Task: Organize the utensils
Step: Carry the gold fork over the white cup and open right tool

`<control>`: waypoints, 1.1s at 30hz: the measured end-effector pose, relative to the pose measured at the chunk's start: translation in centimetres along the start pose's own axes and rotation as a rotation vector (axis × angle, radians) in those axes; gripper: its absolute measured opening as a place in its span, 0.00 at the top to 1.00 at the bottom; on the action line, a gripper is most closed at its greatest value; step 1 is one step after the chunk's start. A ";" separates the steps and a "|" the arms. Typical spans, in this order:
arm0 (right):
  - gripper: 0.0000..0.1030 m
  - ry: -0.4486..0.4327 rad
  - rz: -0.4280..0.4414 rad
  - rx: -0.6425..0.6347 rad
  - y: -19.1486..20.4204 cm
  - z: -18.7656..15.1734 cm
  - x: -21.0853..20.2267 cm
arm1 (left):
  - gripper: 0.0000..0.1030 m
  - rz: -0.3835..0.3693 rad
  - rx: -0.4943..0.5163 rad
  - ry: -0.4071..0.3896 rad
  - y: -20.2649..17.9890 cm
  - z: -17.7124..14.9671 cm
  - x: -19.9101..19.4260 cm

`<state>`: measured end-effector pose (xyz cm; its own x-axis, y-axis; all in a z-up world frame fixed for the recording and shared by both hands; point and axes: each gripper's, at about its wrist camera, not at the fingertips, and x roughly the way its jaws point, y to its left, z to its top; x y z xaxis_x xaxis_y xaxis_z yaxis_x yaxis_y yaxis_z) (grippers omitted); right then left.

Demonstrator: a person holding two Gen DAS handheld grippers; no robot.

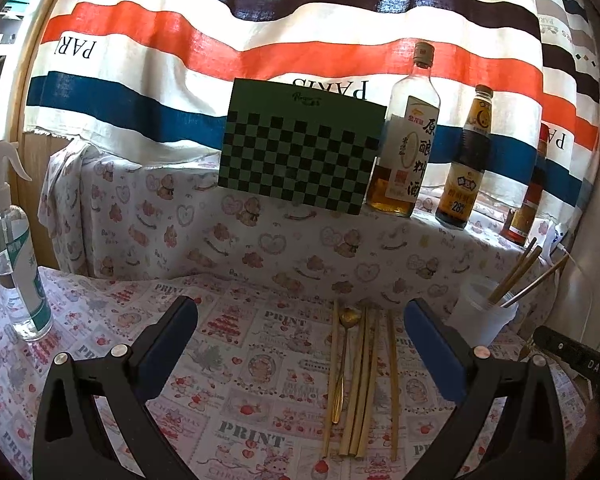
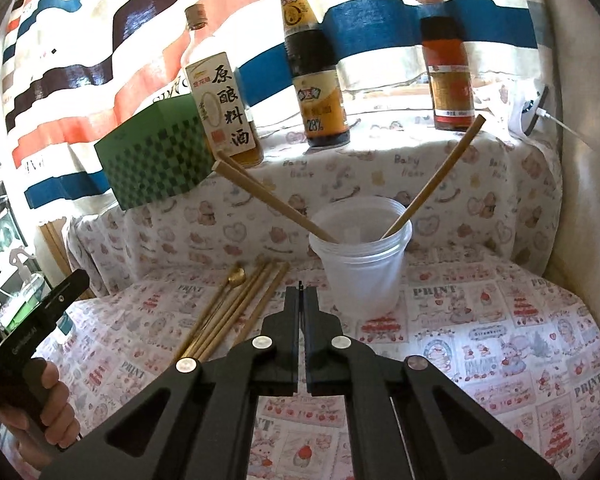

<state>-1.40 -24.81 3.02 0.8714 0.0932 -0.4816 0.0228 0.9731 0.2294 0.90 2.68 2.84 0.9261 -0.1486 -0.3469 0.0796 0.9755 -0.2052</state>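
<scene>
Bamboo chopsticks [image 1: 364,380] and gold metal spoon [image 1: 342,360] on printed tablecloth [image 1: 228,360].
Translucent plastic cup [image 2: 360,256] stands beside them; left gripper [image 1: 300,320] wide and empty, right gripper [image 2: 301,292] pinched closed, empty.

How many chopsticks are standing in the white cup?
3: two chopsticks leaning left together, one chopstick leaning right, all in the white cup. More could hide behind these.

A table under a printed cloth, with a raised ledge behind it

The table's white cloth with red "PRINT" patches [image 1: 260,360] carries a row of bamboo chopsticks [image 1: 364,380] and a gold metal spoon [image 1: 342,360] at lower centre, a translucent white plastic cup [image 2: 360,264] to their right, and a clear spray bottle [image 1: 12,264] at far left.
</scene>
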 end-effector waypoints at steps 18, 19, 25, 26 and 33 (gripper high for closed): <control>0.98 -0.216 0.064 0.029 -0.6 2.5 -5.3 | 0.00 0.021 0.041 0.080 -0.2 -0.5 1.7; 0.98 -0.229 0.055 0.027 -0.5 3.2 -5.7 | 0.00 0.026 0.055 0.087 -0.4 -0.6 1.9; 0.98 -0.298 0.044 0.009 -0.1 8.6 -6.4 | 0.00 0.044 0.084 0.115 -0.8 -1.0 2.5; 0.98 -0.304 0.043 0.012 -0.2 9.3 -6.2 | 0.00 0.048 0.084 0.116 -0.8 -1.1 2.6; 0.98 -0.229 -0.024 0.029 -1.3 10.7 0.1 | 0.00 0.059 0.090 0.147 -0.8 -1.3 3.3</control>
<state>3.92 -28.35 11.71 0.9587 0.0162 -0.2840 0.0566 0.9676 0.2462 3.42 1.21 0.63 0.8666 -0.1062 -0.4875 0.0654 0.9928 -0.1001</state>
